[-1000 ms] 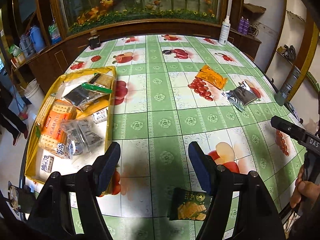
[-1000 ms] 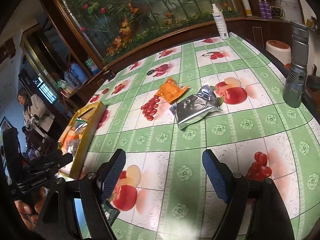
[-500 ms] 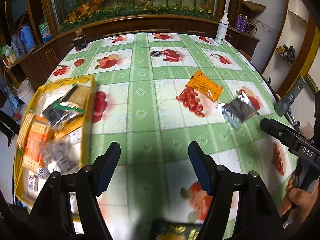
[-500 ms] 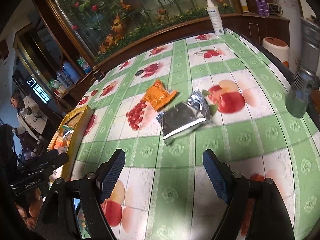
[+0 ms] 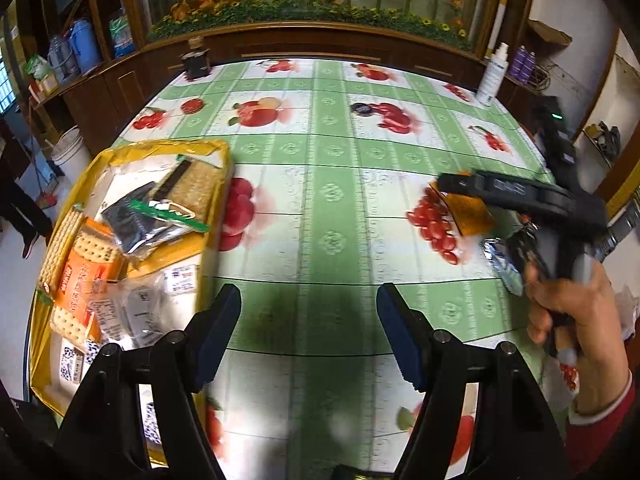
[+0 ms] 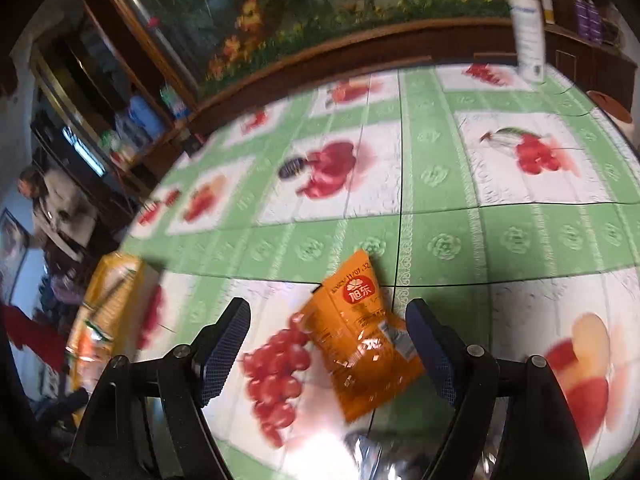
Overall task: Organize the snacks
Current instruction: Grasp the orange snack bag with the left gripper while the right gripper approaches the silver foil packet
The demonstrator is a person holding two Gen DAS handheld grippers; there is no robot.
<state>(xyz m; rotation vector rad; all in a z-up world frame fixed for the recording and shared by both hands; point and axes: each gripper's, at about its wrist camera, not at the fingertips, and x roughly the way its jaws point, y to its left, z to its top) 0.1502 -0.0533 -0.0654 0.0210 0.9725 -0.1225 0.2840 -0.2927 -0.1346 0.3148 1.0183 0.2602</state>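
Observation:
A yellow tray point(image 5: 226, 152) at the table's left holds several snack packets, among them an orange cracker pack point(image 5: 86, 276) and a dark pouch point(image 5: 138, 220). My left gripper point(image 5: 308, 312) hovers open over bare tablecloth just right of the tray, with nothing between its fingers. An orange snack packet point(image 6: 360, 340) lies flat on the cloth between the open fingers of my right gripper point(image 6: 328, 328); the pads do not press on it. A silver pouch point(image 6: 384, 456) lies just below it, partly hidden. In the left wrist view the orange packet point(image 5: 468, 216) peeks out under the right gripper's black body point(image 5: 520, 196).
A white spray bottle point(image 5: 494, 76) stands at the far right edge and a dark jar point(image 5: 196, 62) at the far left edge. A wooden cabinet with a flower display runs behind the table. A person point(image 6: 52, 200) stands off to the left. A white bucket point(image 5: 74, 152) sits on the floor.
My right gripper has swept forward over the table, bringing the orange packet between its fingers. The left view has shifted, and the green cracker packet near the front edge has dropped out of sight.

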